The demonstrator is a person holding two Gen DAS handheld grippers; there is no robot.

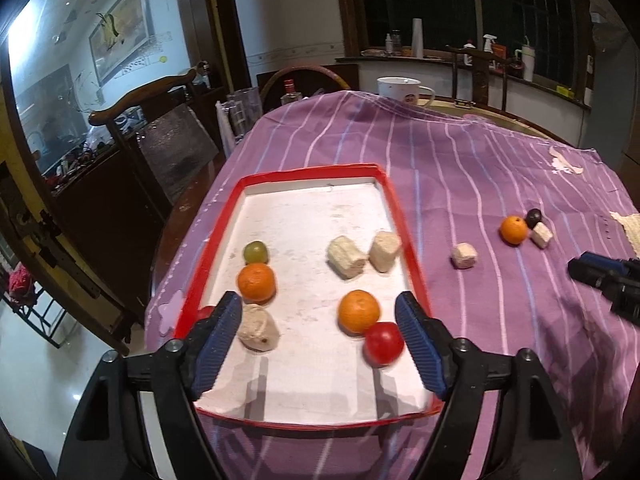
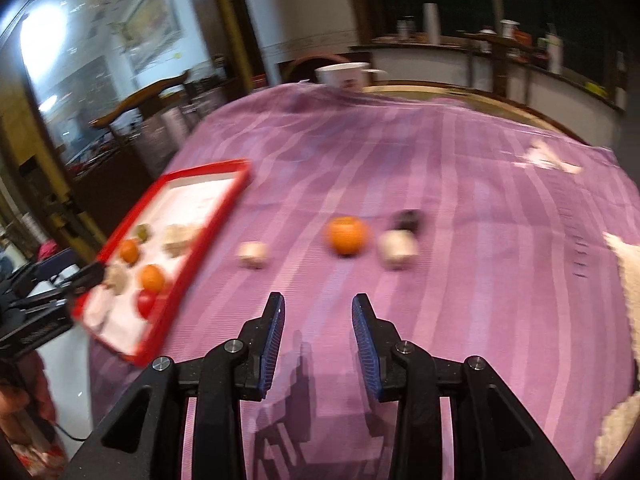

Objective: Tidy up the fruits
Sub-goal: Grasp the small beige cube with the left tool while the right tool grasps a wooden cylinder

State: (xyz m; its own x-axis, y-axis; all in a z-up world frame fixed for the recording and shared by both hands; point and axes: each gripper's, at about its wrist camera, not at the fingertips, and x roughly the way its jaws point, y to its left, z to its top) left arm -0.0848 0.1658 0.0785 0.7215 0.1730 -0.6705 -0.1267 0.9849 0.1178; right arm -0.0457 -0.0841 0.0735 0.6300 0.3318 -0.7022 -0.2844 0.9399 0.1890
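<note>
Both tongs were spread apart and held nothing. Left tongs (image 1: 320, 308) hung low over the near end of the red tray (image 1: 308, 172), and right tongs (image 2: 318, 308) hung over the purple cloth (image 2: 440, 184), pointed at the fruit not put away yet.

Biggest of all was the round surface (image 1: 516, 120) under that striped cloth. On it lay the tray, near the left edge. Inside the tray were two oranges, one (image 1: 256, 282) by the left wall and one (image 1: 358, 312) nearer the right, a red fruit (image 1: 383, 343) touching that second orange, a green grape (image 1: 255, 251), and some pale chunks (image 1: 346, 257) (I could not tell what they were).

Out on the cloth sat one more orange (image 2: 347, 235), a pale chunk (image 2: 398, 249) just beside it, a dark little fruit (image 2: 408, 219) behind that, and another pale chunk (image 2: 253, 254) alone, closer to the tray.

What could go wrong? I think the loose orange might roll away if a tong bumped it first, since it is round and the cloth is wrinkly. The tray sat close to the edge, so a hard push might slide it off.

Around it all were dark wooden chairs (image 1: 140, 98), a white mug (image 1: 402, 90) at the far side, and a counter with bottles (image 1: 488, 44) under dark windows.
</note>
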